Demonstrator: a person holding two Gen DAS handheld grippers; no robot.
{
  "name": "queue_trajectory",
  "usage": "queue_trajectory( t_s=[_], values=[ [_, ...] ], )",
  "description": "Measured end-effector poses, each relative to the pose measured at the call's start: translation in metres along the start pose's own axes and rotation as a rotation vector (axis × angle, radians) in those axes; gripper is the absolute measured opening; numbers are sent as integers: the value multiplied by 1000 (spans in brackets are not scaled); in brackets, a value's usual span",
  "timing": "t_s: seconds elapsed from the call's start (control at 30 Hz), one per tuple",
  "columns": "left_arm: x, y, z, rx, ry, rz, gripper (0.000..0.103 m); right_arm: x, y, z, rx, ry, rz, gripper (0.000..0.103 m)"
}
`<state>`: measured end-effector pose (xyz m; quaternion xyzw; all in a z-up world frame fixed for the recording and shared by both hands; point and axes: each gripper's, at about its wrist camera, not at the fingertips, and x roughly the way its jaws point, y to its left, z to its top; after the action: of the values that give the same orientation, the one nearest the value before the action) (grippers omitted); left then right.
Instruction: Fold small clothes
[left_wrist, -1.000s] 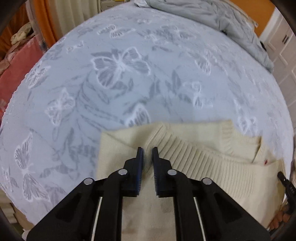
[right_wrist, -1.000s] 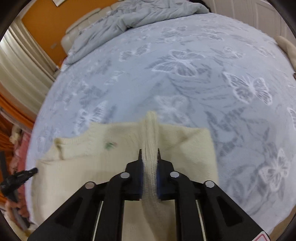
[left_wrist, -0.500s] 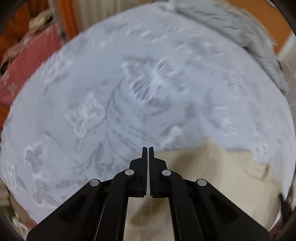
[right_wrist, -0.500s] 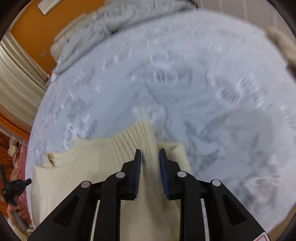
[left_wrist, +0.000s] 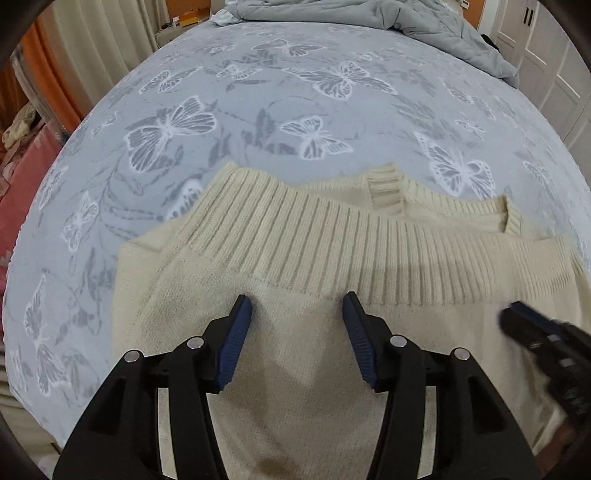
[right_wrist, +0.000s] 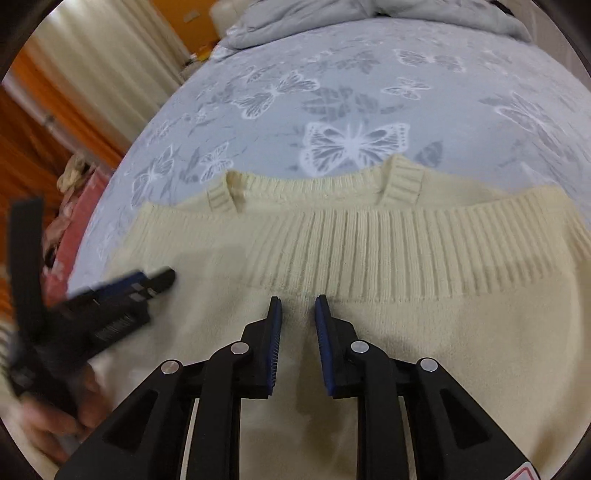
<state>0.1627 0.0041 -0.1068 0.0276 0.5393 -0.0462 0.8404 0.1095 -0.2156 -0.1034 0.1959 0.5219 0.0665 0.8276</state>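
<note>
Sweater (left_wrist: 295, 350) hem now folded up, both jaws just parted and empty, knit flat beneath them

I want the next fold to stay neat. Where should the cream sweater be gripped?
Probably at the ribbed hem band that lies folded over across the cream sweater. It is a thick, straight, raised edge. Come from above with the left gripper and right gripper, one near each end.

A cream knitted sweater (left_wrist: 332, 354) is lying flat on the bed, folded over so its wide ribbed hem (left_wrist: 369, 251) is running across the top, with two ribbed cuffs (right_wrist: 400, 182) peeking out just beyond that band.
</note>
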Motion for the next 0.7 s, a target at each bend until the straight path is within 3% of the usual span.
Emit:
queue_trajectory(
  t_s=[0.07,0.13,0.17,0.23,0.27,0.37,0.47,0.53,0.57,0.67,0.7],
  values=[
    [-4,5,1,-10,8,-11,52,-20,11,-7,-5,-39,81,20],
    [-3,7,-2,-26,9,-14,53,-3,20,-26,-55,36,45,18],
    [-6,4,-4,-27,11,-9,54,5,22,-30,-78,62,23,11],
    [-10,3,-6,-30,27,10,55,-2,27,-41,-109,14,-21,12],
    [-13,1,-7,-31,32,13,56,-14,29,-40,-81,19,-15,17],
    [-25,5,-11,-66,48,-18,56,-50,28,-44,-53,-51,14,17],
    [-35,5,-17,-58,50,-12,56,-66,8,-59,-42,-65,-78,17],
    [-42,4,-23,-47,42,-8,56,-71,-28,-72,68,-34,-143,16],
    [-45,4,-25,-43,37,-2,56,-75,-47,-77,133,-27,-157,9],
    [-53,4,-34,-29,28,10,56,-98,-92,-98,321,-40,-133,10],
    [-55,4,-37,-25,31,15,56,-109,-101,-103,355,-52,-187,10]
  ],
)
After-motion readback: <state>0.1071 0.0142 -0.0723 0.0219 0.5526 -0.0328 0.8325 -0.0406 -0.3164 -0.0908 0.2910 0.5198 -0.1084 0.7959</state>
